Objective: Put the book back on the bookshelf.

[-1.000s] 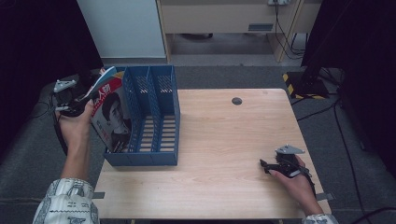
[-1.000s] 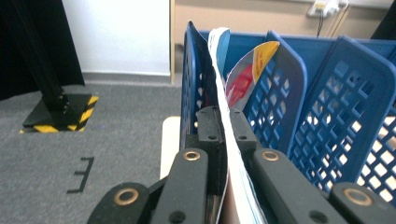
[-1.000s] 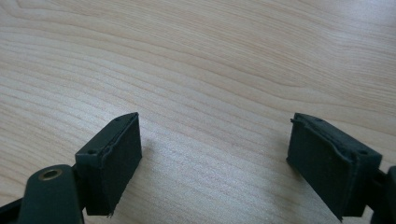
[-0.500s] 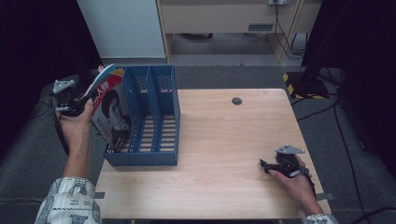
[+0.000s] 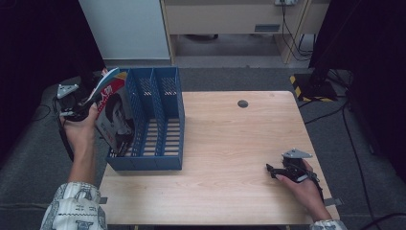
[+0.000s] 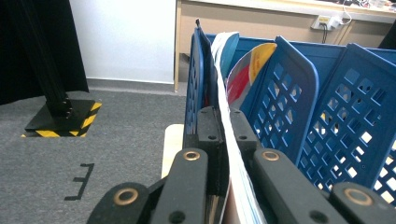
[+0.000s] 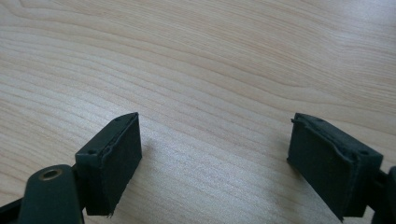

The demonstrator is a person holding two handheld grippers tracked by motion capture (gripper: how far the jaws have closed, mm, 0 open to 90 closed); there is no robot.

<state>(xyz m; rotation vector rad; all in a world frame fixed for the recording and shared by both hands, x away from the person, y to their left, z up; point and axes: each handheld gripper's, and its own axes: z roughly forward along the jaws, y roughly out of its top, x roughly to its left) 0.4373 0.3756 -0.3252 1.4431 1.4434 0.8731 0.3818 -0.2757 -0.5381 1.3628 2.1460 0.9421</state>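
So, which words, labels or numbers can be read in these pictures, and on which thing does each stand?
Magazine cover, held by the left gripper: one large white character on red, reads about as "人"; the other print is too blurred to read.
Blue file rack: no text.
Right gripper: no text.
Table: no text.
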